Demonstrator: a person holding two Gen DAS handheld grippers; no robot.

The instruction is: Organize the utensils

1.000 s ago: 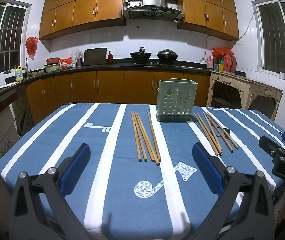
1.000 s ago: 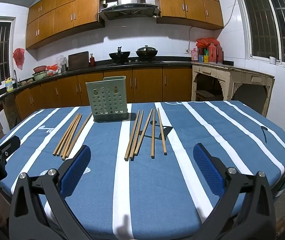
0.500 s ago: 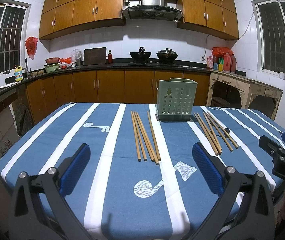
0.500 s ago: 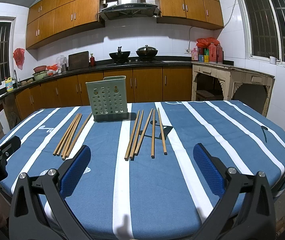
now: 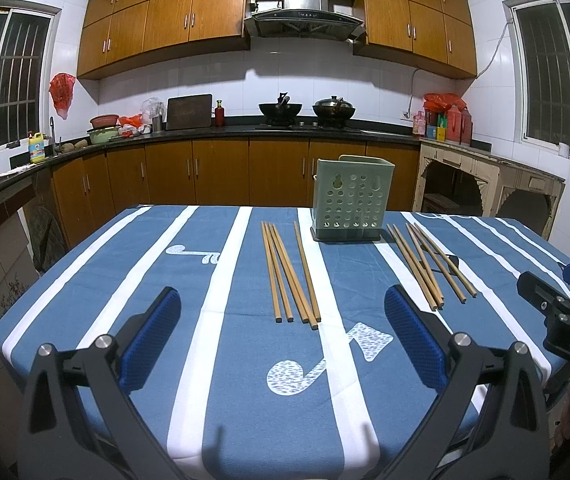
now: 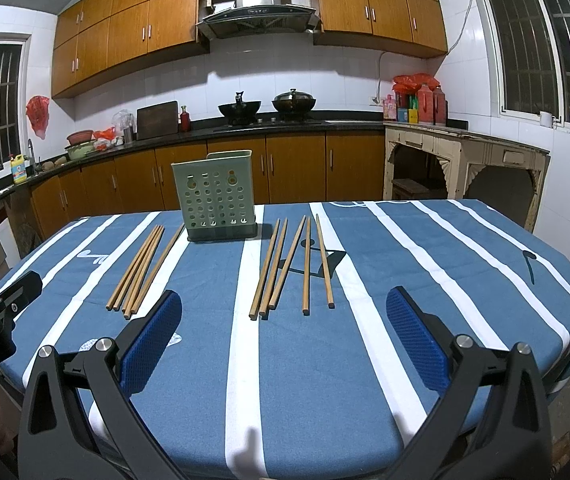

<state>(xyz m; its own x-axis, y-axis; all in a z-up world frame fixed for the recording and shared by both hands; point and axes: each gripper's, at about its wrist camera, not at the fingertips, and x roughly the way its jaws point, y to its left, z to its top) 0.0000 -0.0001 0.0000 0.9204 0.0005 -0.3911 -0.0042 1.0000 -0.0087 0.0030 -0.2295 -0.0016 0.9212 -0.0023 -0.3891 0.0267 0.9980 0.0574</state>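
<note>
Both hand-held grippers, left (image 5: 283,334) and right (image 6: 284,334), I hold spread and empty at the near edge of the blue striped counter (image 6: 425,272). Nothing is sorted yet, I judge: two bunches of wooden chopsticks (image 5: 289,272) (image 6: 289,266) lie flat left and right of the upright pale green perforated plastic holder (image 6: 218,196) at the far side.

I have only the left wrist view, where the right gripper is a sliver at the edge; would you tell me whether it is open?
Observer: Yes. In the right wrist view the right gripper is open, with its blue pads wide apart and nothing between them.
Operator: Thank you. How do the chopsticks right of the holder lie? They overlap from my angle.
Observer: The right-hand chopsticks number five. Three are bunched at their near ends and two lie singly, all flat beside the green holder.
Operator: And what is farther right?
Observer: Striped tablecloth, with a dark printed mark near its right edge.
</note>
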